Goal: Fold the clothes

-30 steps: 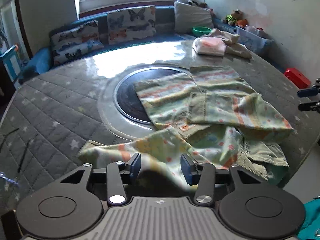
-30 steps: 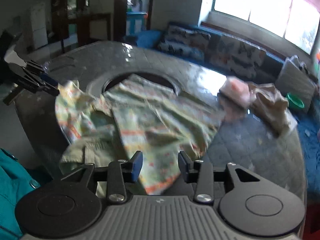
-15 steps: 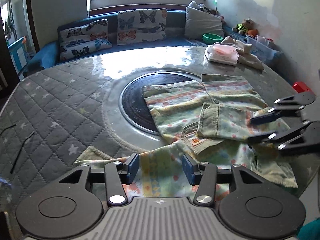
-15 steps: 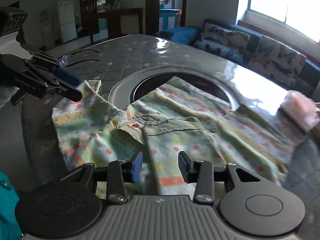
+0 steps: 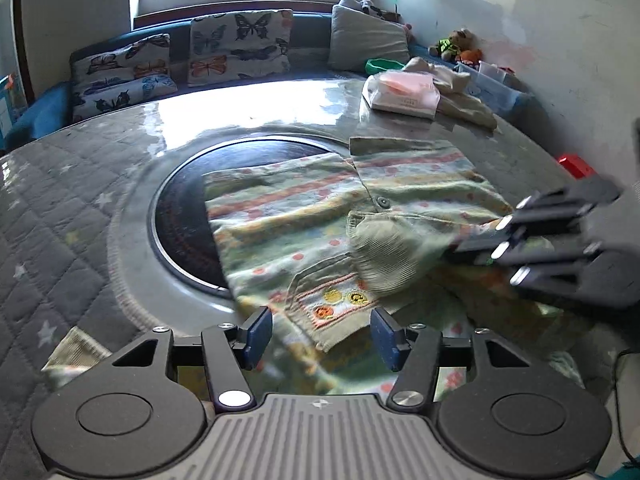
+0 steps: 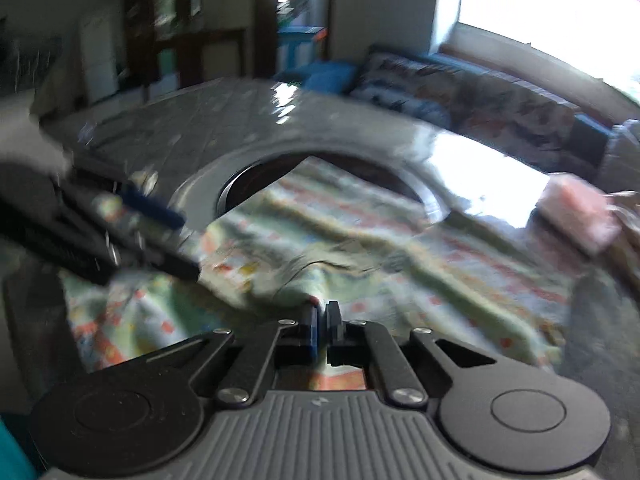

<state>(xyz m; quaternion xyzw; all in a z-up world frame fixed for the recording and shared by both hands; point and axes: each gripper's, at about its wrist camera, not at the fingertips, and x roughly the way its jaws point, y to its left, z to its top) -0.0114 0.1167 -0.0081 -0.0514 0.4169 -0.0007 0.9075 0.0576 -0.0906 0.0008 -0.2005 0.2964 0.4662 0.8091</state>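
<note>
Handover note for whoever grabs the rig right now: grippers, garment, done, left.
Right gripper: shut on a fold of the patterned shirt, lifting it near the collar side.
Left gripper: open, hovering over the shirt's near edge, holding nothing.
Shirt lies spread on the round table, partly over the dark centre disc. A folded pink garment sits at the far edge.
Done: one piece looks folded. Left: this shirt, only partly folded; right view is blurred.
</note>
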